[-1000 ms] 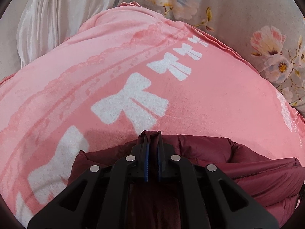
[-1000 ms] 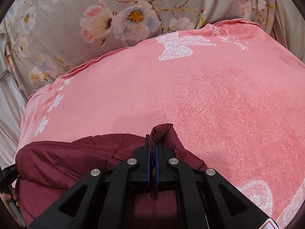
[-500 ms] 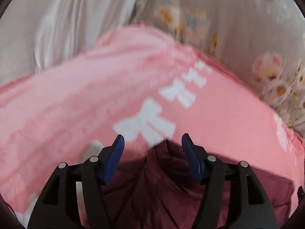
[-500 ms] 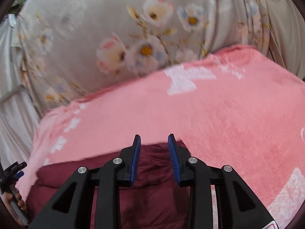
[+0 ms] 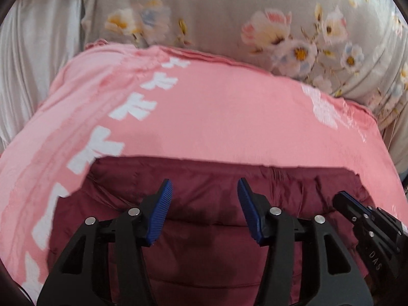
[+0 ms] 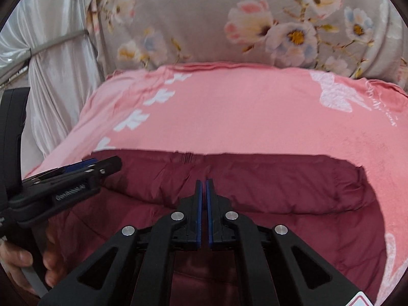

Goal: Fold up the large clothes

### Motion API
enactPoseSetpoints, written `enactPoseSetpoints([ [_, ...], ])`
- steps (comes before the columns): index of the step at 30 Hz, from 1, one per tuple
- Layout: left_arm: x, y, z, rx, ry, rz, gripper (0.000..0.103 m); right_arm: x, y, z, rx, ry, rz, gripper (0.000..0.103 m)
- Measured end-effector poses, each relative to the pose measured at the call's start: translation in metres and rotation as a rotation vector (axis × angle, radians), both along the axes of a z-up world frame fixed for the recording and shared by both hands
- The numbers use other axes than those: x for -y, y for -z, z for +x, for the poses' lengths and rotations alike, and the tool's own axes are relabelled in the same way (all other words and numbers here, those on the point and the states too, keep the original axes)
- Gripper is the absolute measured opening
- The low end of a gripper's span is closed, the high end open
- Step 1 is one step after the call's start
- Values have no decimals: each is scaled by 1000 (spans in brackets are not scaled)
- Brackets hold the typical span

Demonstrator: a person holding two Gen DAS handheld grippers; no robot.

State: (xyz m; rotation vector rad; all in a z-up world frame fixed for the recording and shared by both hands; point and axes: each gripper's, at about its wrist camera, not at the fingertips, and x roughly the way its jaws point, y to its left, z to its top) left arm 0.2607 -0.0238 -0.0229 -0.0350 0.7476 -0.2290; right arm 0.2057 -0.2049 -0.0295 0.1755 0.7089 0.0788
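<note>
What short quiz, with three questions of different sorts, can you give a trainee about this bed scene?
1. True or false: the left gripper is shut on the maroon jacket.
2. The jacket lies on: A) a pink blanket, B) a wooden table, C) a blue rug.
3. Fill in: the right gripper has its jaws ____.

Key: 1 false, it is open above the jacket; 2 A; 3 shut, with no fabric visibly between them.

Pink blanket (image 5: 216, 117) with white bows, floral fabric (image 6: 216, 25) behind, perhaps a curtain (image 6: 58, 97) beside.
</note>
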Motion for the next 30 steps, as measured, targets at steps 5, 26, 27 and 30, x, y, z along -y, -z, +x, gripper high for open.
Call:
enactPoseSetpoints([
  [5, 5, 26, 20, -52, -26, 34, 51, 1, 24, 22, -82, 16, 13, 1],
  [26, -2, 59, 47, -59, -74, 20, 52, 1, 62, 56, -148, 39, 21, 0],
  [27, -2, 59, 47, -58, -74, 23, 52, 0, 62, 56, -148, 40, 16, 0],
  [30, -2, 60, 47, -56, -74, 21, 52, -1, 62, 57, -146, 40, 10, 0],
])
